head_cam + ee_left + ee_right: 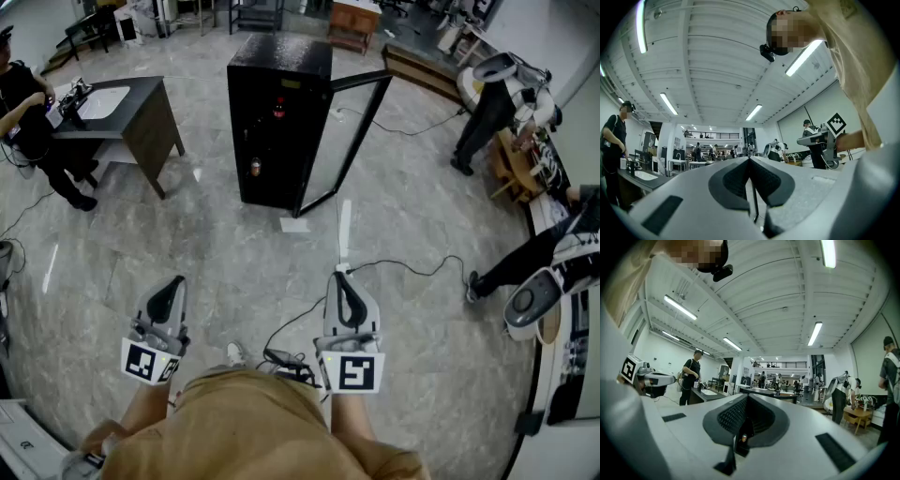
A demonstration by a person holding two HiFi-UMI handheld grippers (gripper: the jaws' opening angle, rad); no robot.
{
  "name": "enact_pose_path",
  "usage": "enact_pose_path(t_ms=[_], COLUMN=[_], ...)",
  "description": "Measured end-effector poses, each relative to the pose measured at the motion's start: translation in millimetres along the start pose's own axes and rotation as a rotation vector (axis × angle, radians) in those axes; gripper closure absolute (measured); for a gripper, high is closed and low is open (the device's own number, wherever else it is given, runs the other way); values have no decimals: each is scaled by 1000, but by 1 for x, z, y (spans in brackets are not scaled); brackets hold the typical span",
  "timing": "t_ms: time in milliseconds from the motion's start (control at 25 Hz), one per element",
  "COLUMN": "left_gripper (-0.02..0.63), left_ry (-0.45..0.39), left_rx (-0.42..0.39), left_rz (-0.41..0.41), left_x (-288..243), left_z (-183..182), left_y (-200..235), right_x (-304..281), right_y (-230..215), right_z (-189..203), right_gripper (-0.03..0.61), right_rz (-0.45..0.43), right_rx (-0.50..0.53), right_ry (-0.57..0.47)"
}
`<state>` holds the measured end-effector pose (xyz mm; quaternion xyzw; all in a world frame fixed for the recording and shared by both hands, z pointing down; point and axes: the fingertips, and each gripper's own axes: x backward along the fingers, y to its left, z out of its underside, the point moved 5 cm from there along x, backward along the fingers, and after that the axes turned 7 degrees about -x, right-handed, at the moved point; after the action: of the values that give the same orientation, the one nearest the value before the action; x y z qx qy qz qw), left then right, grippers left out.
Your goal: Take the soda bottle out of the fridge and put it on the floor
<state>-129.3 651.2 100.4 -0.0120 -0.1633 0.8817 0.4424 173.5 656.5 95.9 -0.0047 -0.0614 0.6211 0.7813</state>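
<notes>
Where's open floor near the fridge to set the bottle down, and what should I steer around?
Bare floor: between the fridge and the desk, and the wide stretch from the fridge toward the left gripper. Crowded: the paper sheet and white strip by the foot of the open door, and the cable running right from the right gripper.

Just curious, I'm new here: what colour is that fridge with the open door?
The fridge is black, best seen in the head view.

wearer: wearing a tan short-sleeved shirt point(246, 424) | head: carrying a black camera point(723, 272) | left gripper point(173, 283): showing a light grey shell, black ribbed pads point(736, 180) | right gripper point(339, 276): looking alike | both: bearing a white marker cube point(352, 372) with black squares
</notes>
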Motion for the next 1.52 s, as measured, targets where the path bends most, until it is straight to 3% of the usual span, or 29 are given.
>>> enact_pose_path(t_ms=[360,600,760,1000,1280,1520], left_gripper=[612,612,612,612,612,612], left_ry=[13,20,24,19,2,4], left_rx=[24,41,58,87,109,134], left_rz=[-2,0,1,6,-12,-11], left_x=[4,6,11,25,45,53], left_z=[12,20,29,44,63,62], left_y=[22,38,51,81,127,133], right_x=[-18,-25,-31,-50,-62,-68], right_y=[15,24,33,63,93,106], right_z=[5,7,14,8,10,8], right_gripper=[578,577,577,577,577,577], right_rz=[8,-5,-6,37,44,38], right_rx=[14,-44,22,24,120,125], right_ry=[24,25,75,51,52,82])
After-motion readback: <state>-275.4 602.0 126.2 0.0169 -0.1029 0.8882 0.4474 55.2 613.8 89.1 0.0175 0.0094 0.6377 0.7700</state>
